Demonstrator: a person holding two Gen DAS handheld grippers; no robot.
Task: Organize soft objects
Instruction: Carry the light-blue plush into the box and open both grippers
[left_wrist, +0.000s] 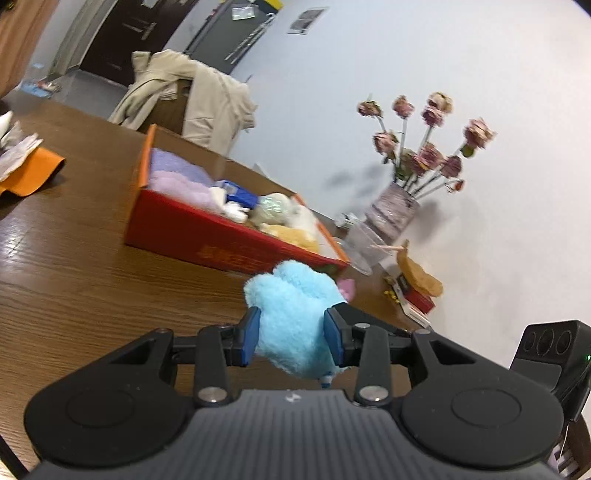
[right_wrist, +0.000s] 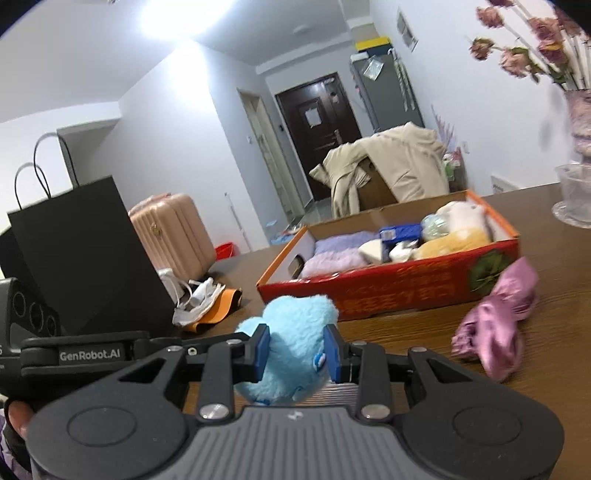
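My left gripper (left_wrist: 293, 332) is shut on a fluffy light-blue plush toy (left_wrist: 291, 295), its blue pads pressed into both sides, above the brown wooden table (left_wrist: 92, 288). My right gripper (right_wrist: 297, 350) is likewise shut on light-blue plush (right_wrist: 299, 317); I cannot tell whether it is the same toy. Beyond both grippers stands a red cardboard box (left_wrist: 207, 236) (right_wrist: 388, 288), open at the top. It holds folded purple towels (right_wrist: 340, 251), a blue packet and white and yellow plush toys. A crumpled pink cloth (right_wrist: 495, 328) lies on the table right of the right gripper.
A vase of dried roses (left_wrist: 395, 210) and a clear glass (left_wrist: 364, 247) stand by the wall, next to a snack packet (left_wrist: 417, 280). A black paper bag (right_wrist: 85, 251) and an orange cloth with white fabric (right_wrist: 218, 306) sit at the left. A chair with a beige coat (right_wrist: 391, 166) stands behind the table.
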